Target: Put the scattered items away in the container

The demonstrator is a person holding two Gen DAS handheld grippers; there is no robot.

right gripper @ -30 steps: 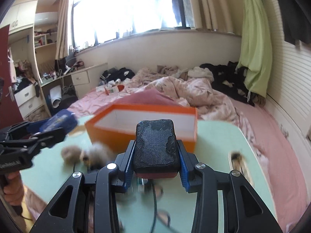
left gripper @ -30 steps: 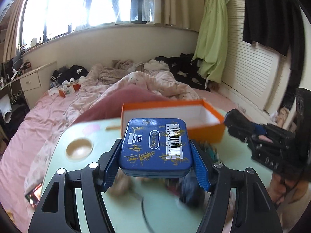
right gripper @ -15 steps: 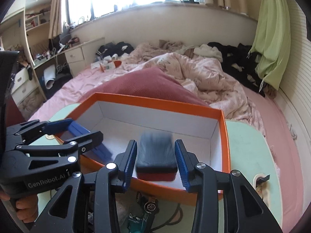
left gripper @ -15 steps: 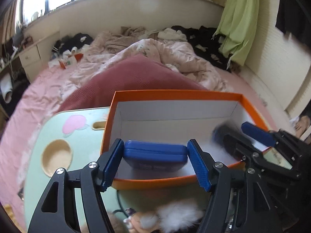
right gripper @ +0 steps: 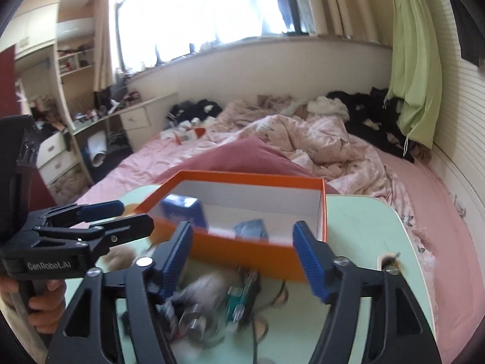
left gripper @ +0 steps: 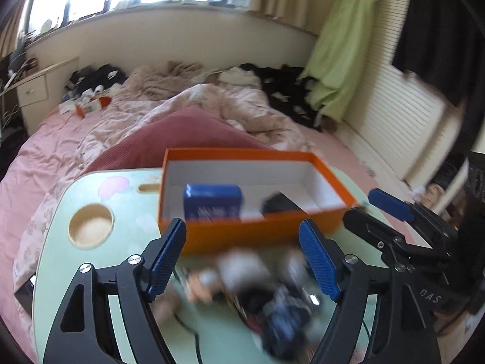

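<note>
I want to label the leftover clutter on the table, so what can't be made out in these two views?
- Left wrist view: the pile in front of the orange box is smeared by motion blur; single items can't be named.
- Right wrist view: the clutter is blurred and partly behind the right gripper.
- Blue tin: print unreadable, blurred.
- Dark case: partly hidden by the box wall.

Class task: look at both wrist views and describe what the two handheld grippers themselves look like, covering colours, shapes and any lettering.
Both the left gripper and right gripper are black angular frames with triangular cut-outs and silver screw heads. Each ends in two flat blue ribbed pads. White "GenRobot.AI" lettering marks the left gripper's side in the right wrist view.
</note>
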